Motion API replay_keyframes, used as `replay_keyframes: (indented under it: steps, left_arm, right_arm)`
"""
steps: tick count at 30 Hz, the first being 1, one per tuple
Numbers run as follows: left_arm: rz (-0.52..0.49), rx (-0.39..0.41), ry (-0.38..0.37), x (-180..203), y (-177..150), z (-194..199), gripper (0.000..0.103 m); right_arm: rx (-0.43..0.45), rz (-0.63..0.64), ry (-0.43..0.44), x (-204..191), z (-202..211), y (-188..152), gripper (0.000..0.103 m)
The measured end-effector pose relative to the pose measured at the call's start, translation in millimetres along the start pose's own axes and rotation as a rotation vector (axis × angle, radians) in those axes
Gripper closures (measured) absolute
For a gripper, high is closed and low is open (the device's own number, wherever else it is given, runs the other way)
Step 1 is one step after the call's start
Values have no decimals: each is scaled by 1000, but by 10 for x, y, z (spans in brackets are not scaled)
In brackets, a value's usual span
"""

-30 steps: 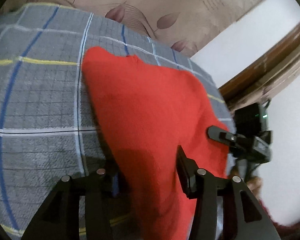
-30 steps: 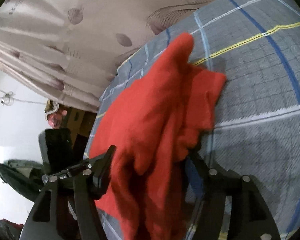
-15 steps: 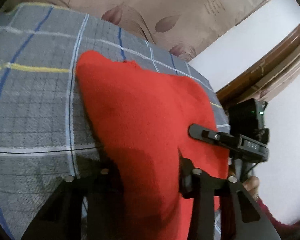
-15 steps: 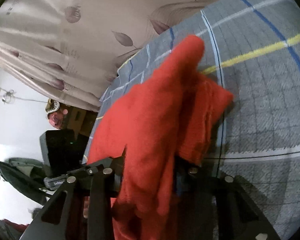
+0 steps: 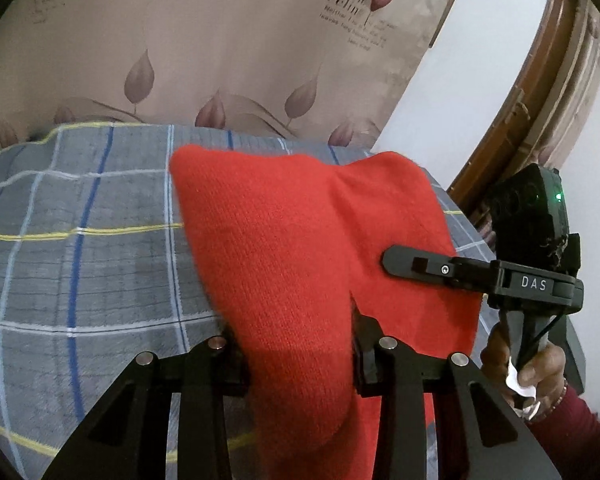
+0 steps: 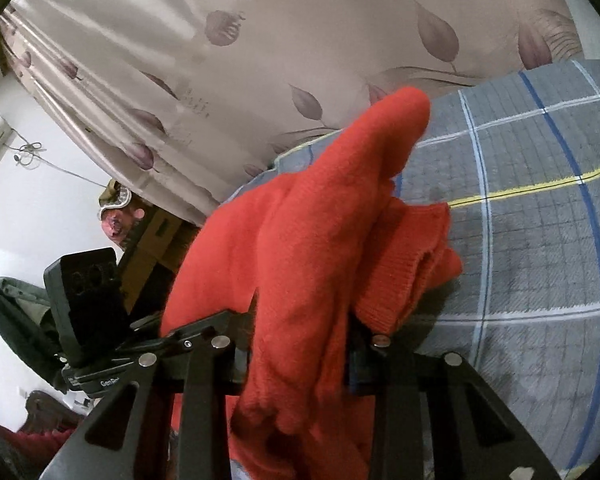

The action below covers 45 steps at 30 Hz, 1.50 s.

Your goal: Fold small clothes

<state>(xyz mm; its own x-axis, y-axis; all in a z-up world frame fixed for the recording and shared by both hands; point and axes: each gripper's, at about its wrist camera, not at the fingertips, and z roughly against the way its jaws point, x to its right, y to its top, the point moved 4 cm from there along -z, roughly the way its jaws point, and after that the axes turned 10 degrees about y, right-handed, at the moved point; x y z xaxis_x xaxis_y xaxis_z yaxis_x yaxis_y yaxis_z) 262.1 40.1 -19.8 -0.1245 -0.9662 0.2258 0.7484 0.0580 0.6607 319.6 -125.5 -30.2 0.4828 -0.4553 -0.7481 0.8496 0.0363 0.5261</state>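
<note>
A red knit garment (image 5: 284,240) is lifted off the grey plaid bed cover (image 5: 80,248). My left gripper (image 5: 298,352) is shut on its near edge, and the cloth hangs down between the fingers. My right gripper (image 6: 300,344) is shut on the other edge of the same garment (image 6: 308,240), which bunches over it with a ribbed cuff (image 6: 404,264) hanging to the right. The right gripper also shows at the right of the left wrist view (image 5: 480,276). The left gripper shows at the left of the right wrist view (image 6: 112,344).
The plaid cover (image 6: 540,240) spreads to the right in the right wrist view. A leaf-print curtain (image 5: 220,40) hangs behind the bed. A wooden door frame (image 5: 540,80) stands at the right. Cluttered furniture (image 6: 148,248) is at the left.
Both grippers closed on the garment's edges and lifted it. The views tilted upward, showing more curtain, and the garment's far part rose off the cover.
</note>
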Motion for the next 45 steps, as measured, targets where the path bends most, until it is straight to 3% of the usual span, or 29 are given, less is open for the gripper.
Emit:
replay_keyframes:
  steps: [9,21,33,40,42,45]
  left_arm:
    - [-21,34,29,66,-200,364,66]
    - [-11,24,44,52,-583,669,66]
    - [3,-2,73,17,-886,613,66]
    - [4,-21,112,-38,-1087,383,66]
    - [5,-19,123,-67,-1169,289,60]
    - [-3,33,171,-94,-1243,269,44]
  right_arm:
    - [2,19,10,-329,100,-217,73]
    - [-21,12,24,-586,71,-604,73]
    - [-57,-20,20,-460,-32,-900,73]
    - [-89,-44,-21,-228,-173,-1053,74]
    - [-102,-34,-65,-141,-238,-1100,73]
    - [-92,-20,-105,-79,-254,-1144,62]
